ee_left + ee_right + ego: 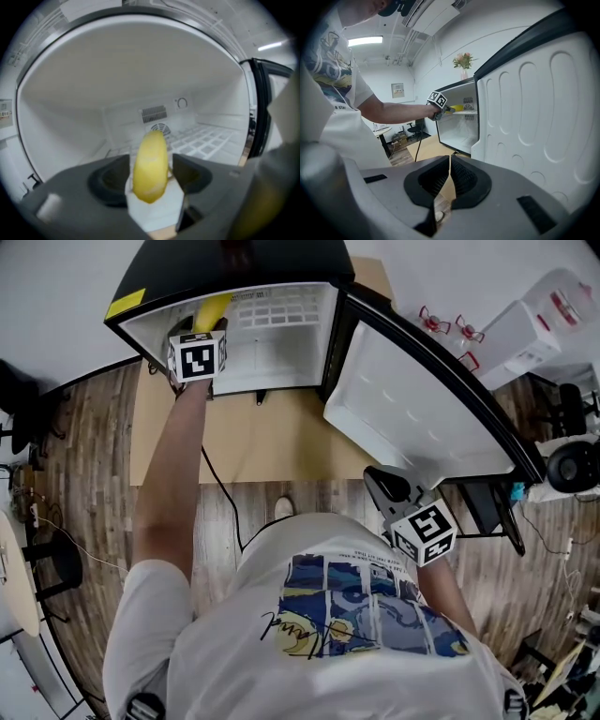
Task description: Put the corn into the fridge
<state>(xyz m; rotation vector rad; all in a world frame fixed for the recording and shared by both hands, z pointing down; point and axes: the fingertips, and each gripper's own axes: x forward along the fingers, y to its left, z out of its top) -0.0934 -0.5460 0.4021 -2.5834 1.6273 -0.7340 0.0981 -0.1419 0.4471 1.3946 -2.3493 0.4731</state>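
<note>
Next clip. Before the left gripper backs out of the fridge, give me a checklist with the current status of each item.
1. Fridge door swung wide open: ok.
2. Corn inside the fridge: ok.
3. Left gripper jaws apart, pads off the corn: ok, as far as the left gripper view shows.
4. Corn resting on the wire shelf: cannot tell.
5. Right gripper shut, empty, away from the fridge opening: ok.

Under you, the wood-plank floor [94,484] carries a tan board [272,442], and the open fridge [234,296] stands on that board's far edge. A black cable [220,488] trails from the board onto the planks.
</note>
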